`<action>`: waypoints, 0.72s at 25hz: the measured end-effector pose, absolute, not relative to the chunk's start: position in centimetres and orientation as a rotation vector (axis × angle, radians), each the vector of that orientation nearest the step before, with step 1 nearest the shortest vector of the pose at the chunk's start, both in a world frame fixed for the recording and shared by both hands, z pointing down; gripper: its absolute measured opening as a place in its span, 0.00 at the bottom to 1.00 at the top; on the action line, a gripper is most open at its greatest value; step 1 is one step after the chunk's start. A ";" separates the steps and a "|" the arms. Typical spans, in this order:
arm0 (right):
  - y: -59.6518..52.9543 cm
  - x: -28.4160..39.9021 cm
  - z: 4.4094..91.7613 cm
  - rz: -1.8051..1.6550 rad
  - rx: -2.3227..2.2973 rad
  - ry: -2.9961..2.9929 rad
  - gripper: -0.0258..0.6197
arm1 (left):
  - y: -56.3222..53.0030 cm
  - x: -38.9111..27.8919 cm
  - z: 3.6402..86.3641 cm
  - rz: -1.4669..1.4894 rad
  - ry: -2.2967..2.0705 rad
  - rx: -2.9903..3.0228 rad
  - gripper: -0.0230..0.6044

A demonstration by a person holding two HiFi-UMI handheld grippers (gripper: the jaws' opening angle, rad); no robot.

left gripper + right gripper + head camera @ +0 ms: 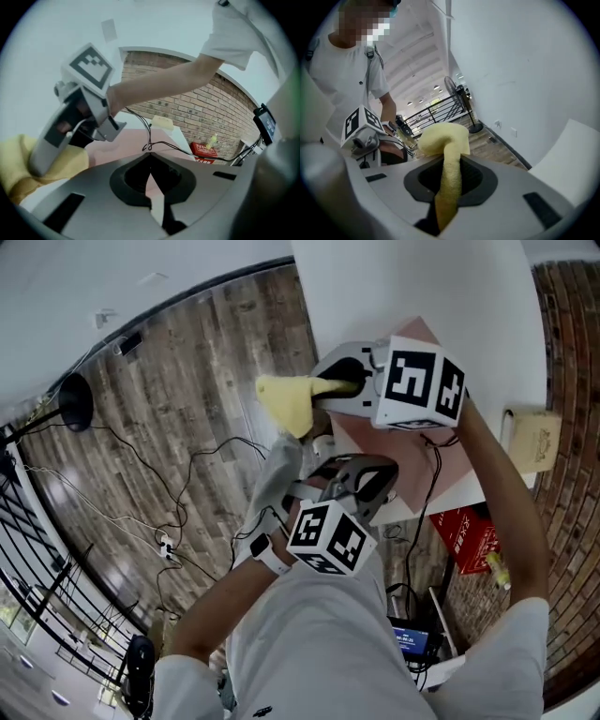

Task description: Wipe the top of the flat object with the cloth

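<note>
Wood-plank floor (202, 399), white table (422, 296) above it. Left gripper (150, 161), nearest: clenched, empty. Right gripper (449, 176): clamped on yellow cloth (289, 401), held just off the table's edge (no contact yet). Pink flat board (417, 454), beyond: bring cloth down flat, press lightly, overlap strokes

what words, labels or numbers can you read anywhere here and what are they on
Nothing here reads clearly enough to quote.
Red box: white print, too blurred to read.
Small screen: lit lines, too small to read.
Tan box: faint marking, illegible.
Marker cubes: black-and-white square patterns only, no words.
</note>
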State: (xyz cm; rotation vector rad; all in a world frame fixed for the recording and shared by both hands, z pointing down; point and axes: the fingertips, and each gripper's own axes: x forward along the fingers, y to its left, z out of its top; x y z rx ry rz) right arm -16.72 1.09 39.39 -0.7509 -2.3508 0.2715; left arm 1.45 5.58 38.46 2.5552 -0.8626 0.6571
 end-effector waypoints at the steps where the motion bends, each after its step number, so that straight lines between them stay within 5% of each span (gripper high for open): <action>1: 1.2 -16.7 39.1 0.293 -0.710 -2.377 0.14 | 5.8 0.7 38.0 0.651 -0.864 2.555 0.07; 18: 6.2 -12.9 40.8 0.719 -0.018 -2.405 0.13 | 12.7 -4.5 34.8 0.735 -0.643 2.582 0.07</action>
